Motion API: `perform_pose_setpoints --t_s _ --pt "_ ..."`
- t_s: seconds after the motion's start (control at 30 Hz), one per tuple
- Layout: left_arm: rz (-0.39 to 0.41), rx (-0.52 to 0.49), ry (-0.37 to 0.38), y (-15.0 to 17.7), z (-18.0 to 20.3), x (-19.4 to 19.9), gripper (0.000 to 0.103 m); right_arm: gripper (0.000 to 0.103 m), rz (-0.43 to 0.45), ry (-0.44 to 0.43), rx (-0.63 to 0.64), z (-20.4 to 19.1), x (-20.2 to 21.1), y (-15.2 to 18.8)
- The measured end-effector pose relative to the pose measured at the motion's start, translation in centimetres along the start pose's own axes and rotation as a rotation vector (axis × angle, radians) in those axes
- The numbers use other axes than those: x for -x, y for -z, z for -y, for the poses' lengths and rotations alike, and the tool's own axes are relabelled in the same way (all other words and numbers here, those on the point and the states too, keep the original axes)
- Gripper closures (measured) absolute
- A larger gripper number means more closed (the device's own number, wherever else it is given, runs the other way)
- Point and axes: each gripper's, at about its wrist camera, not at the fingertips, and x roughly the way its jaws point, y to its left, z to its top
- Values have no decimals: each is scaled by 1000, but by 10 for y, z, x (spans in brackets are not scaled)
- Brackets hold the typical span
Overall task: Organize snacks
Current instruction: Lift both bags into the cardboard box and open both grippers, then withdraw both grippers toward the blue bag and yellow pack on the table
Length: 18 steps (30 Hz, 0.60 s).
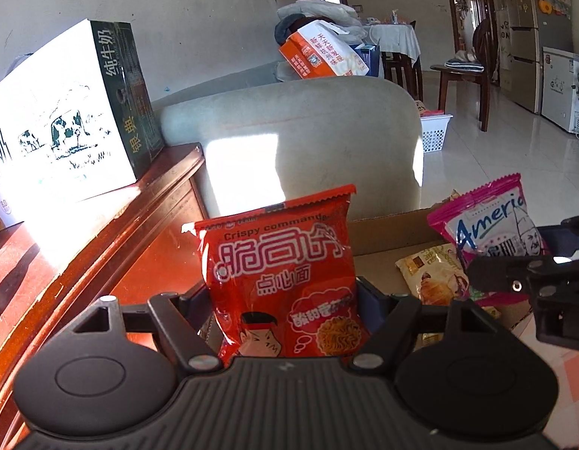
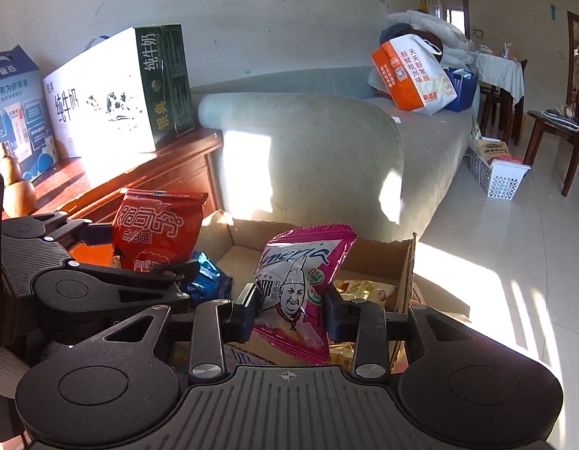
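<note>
While both packets hang above the cardboard box, left gripper clamps the red noodle bag and right gripper pinches the pink packet. I'd lower each flat beside the yellow snack before letting go.

pink snack packet clamped, cardboard box seemingly below

Hard sunlight, high contrast. Milk box face blown out at left of the left view; bright patches on sofa arm and glare on floor at right in both. Gripper bodies along the bottom in shadow. Strong fisheye bending, dark vignette corners. Focus sharp, slight edge softness.
</note>
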Motion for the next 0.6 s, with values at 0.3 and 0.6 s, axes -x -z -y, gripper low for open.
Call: perform_pose_setpoints --t_s 0.3,0.6 --pt "-61 51 19 -5 0 -37 26 67 -8 40 -80 17 -31 -8" --pt "-66 100 39 -8 -9 -24 11 50 -38 22 -187 30 -33 -5"
